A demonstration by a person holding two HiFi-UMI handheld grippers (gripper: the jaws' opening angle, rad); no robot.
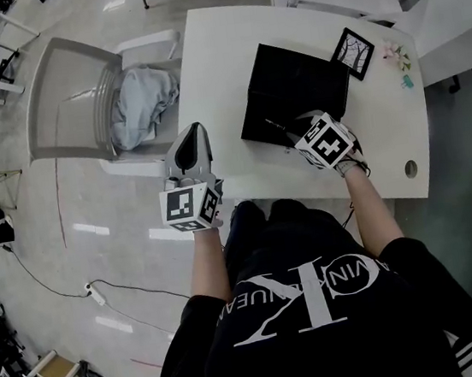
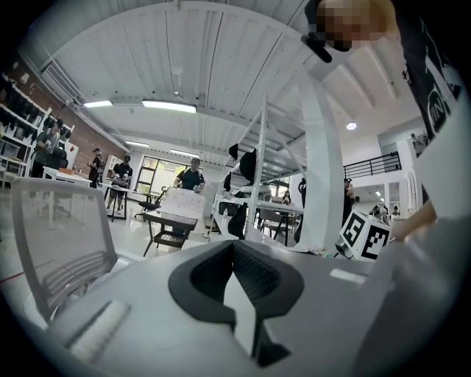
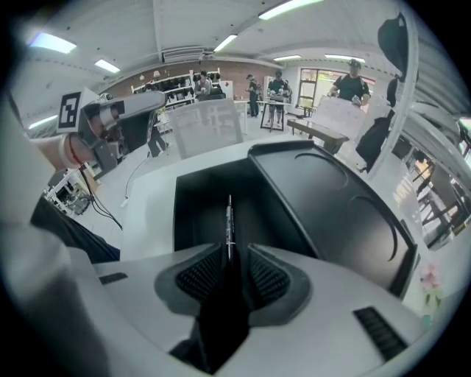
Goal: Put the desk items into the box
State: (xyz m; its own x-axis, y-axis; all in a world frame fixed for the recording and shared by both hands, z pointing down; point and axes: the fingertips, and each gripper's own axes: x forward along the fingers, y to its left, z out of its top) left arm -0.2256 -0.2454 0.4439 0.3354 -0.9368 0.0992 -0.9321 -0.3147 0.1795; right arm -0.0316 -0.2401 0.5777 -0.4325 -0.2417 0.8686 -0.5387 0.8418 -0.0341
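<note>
Pen (image 3: pixel 229 221) clamped in right gripper (image 3: pixel 229 254), tip hanging over open black box (image 3: pixel 195 210) just ahead; not yet dropped. Beyond that gripper, a picture frame (image 1: pixel 354 53) and small trinkets (image 1: pixel 398 60) remain on the worktop (image 1: pixel 219 56). Left gripper (image 2: pixel 234 247) is closed and empty, off the worktop. Only the head view shows the leftovers; the right gripper view shows the grip.

A white table (image 1: pixel 210 57) is set on a glossy grey floor (image 1: pixel 96 236). A grey mesh chair (image 1: pixel 61 103) is placed beside it, with a grey garment (image 1: pixel 143 105) heaped on the seat. The hall is lit by ceiling strip lights (image 2: pixel 169 107), and shelving (image 3: pixel 173 87) is ranged along a reddish-brown wall (image 3: pixel 228 70).
</note>
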